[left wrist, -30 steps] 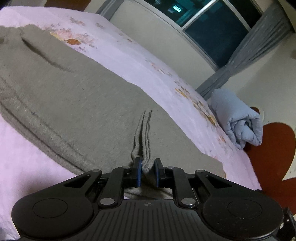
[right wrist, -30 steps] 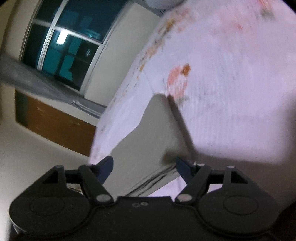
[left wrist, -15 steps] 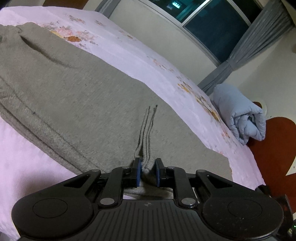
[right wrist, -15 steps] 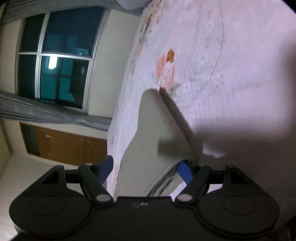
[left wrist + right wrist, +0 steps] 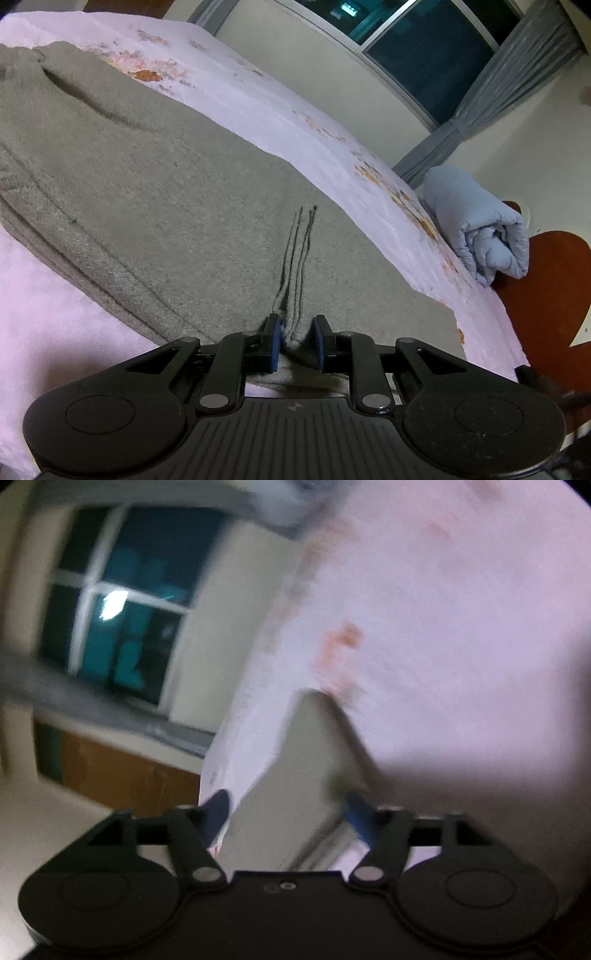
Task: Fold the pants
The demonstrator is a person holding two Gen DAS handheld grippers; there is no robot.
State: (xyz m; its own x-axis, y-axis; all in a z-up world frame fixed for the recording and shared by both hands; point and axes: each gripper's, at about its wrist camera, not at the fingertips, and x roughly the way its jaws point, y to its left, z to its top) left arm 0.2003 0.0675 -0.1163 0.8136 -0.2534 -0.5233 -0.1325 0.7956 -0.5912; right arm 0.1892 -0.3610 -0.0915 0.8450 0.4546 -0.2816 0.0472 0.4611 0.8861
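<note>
The grey pants (image 5: 155, 192) lie spread flat on a bed (image 5: 280, 122) covered by a pale pink sheet with faint orange flower prints. In the left wrist view the fabric runs from the far left, where a pocket slit and a gathered band show, to the near right, where it ends in a straight cut edge close to the bed's right side. Its near long edge shows stacked layers with a stitched seam, and a strip of bare sheet lies open between that edge and the near left of the bed.

The left hand-held gripper (image 5: 295, 341) sits low at the near edge of the pants, its blue-padded fingers drawn close with a raised pinch of grey cloth clamped between them; thin dark creases run away from the pinch across the fabric. Beyond the far edge of the pants a wide band of sheet stays free up to the wall under a dark window (image 5: 424, 48). A rolled pale blue blanket (image 5: 480, 236) rests at the far right end of the bed, well apart from the pants.

The right wrist view is blurred. The right hand-held gripper (image 5: 288, 814) has its fingers spread wide, with a corner of the pants (image 5: 306, 768) lying between them; contact with either pad cannot be told. Open sheet fills the right of that view.
</note>
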